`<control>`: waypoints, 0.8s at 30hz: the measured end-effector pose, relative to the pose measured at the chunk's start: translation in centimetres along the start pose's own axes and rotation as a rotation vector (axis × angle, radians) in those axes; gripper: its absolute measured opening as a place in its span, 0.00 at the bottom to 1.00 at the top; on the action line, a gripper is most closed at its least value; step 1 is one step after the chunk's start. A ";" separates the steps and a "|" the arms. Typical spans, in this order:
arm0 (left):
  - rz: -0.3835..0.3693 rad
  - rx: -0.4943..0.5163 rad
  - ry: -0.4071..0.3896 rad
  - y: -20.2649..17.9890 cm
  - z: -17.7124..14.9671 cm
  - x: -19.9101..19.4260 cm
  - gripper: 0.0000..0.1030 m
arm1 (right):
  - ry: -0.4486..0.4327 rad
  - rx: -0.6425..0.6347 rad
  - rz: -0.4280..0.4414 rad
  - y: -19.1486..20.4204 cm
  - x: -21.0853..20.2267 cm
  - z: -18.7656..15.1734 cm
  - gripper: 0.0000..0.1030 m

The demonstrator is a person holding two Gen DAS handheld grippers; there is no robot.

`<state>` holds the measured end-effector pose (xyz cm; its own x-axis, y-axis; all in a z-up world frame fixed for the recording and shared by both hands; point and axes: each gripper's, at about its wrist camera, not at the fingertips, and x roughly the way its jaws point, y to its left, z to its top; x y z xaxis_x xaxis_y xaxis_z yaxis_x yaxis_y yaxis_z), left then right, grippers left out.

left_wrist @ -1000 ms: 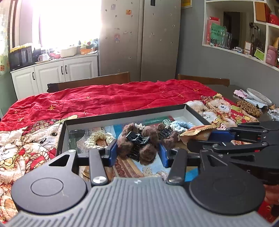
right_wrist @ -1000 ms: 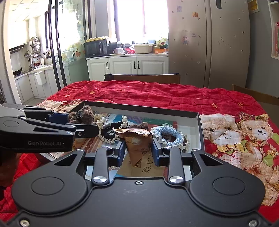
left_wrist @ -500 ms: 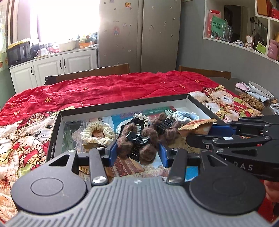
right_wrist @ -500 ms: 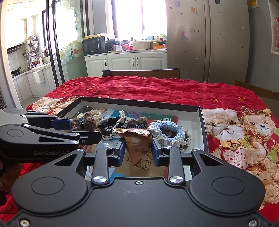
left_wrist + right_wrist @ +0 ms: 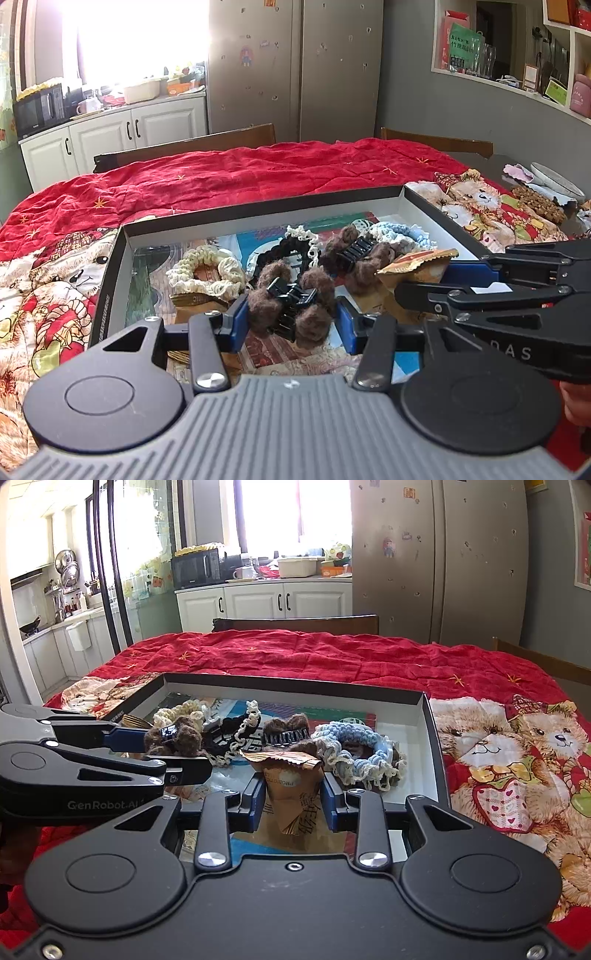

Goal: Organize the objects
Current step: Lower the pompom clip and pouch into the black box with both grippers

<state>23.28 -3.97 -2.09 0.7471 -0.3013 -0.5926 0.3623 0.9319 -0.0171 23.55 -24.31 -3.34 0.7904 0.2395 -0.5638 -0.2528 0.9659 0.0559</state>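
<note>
1. A red quilted cloth (image 5: 332, 657) printed with teddy bears covers the table; a shallow black-rimmed tray (image 5: 258, 212) with white inner walls sits on it, well inside the near edge.
2. The left gripper (image 5: 290, 323) is clamped on a brown pom-pom hair claw (image 5: 291, 306) over the tray's near part; the right gripper (image 5: 291, 797) pinches a bronze snack packet (image 5: 291, 779) beside it.
3. Lying in the tray: a cream scrunchie (image 5: 207, 269) at left; a black lace-edged band (image 5: 284, 247) in the middle; a second brown claw clip (image 5: 354, 251); a blue-and-white crocheted scrunchie (image 5: 358, 753) toward the right wall.
4. Wooden chair backs (image 5: 295, 622) stand at the far side; behind them white cabinets (image 5: 266, 600) carry a microwave (image 5: 197, 566) under a bright window; a steel fridge (image 5: 439, 557) dotted with magnets stands right; grey wall shelves (image 5: 517, 48) hold glasses and boxes.
</note>
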 end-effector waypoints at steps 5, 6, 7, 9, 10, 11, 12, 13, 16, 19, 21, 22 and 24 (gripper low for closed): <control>0.002 0.010 0.009 -0.2 -0.2 0.4 0.51 | 0.006 0.005 -0.005 -0.1 0.3 -0.2 0.30; 0.003 0.011 0.011 -0.2 -0.3 0.5 0.51 | 0.006 0.005 -0.005 -0.1 0.3 -0.2 0.30; 0.005 0.014 0.012 -0.2 -0.3 0.5 0.51 | 0.007 0.005 -0.005 -0.1 0.3 -0.2 0.30; 0.008 0.018 0.014 -0.3 -0.4 0.6 0.51 | 0.010 0.003 -0.006 -0.1 0.4 -0.2 0.30; 0.008 0.020 0.016 -0.3 -0.4 0.7 0.51 | 0.011 0.003 -0.006 -0.1 0.4 -0.2 0.30; 0.010 0.021 0.018 -0.3 -0.4 0.8 0.51 | 0.013 0.001 -0.007 -0.1 0.5 -0.3 0.30; 0.011 0.022 0.019 -0.4 -0.4 0.8 0.51 | 0.014 0.001 -0.008 -0.1 0.5 -0.3 0.30; 0.011 0.023 0.020 -0.3 -0.4 0.8 0.51 | 0.015 0.001 -0.008 -0.1 0.6 -0.3 0.30; 0.012 0.022 0.023 -0.3 -0.5 0.9 0.51 | 0.017 -0.001 -0.010 -0.1 0.6 -0.4 0.30; 0.012 0.020 0.027 -0.3 -0.6 1.1 0.51 | 0.018 0.000 -0.010 -0.1 0.7 -0.4 0.30; 0.012 0.020 0.030 -0.3 -0.6 1.1 0.51 | 0.021 0.000 -0.012 -0.1 0.8 -0.5 0.30; 0.011 0.022 0.031 -0.3 -0.7 1.2 0.51 | 0.021 -0.001 -0.013 -0.1 0.8 -0.5 0.30; 0.011 0.025 0.033 -0.4 -0.7 1.2 0.51 | 0.023 0.000 -0.013 -0.2 0.9 -0.5 0.30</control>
<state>23.65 -4.55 -3.39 0.7328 -0.2837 -0.6185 0.3679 0.9298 0.0095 24.05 -24.31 -4.25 0.7805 0.2248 -0.5833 -0.2428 0.9689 0.0485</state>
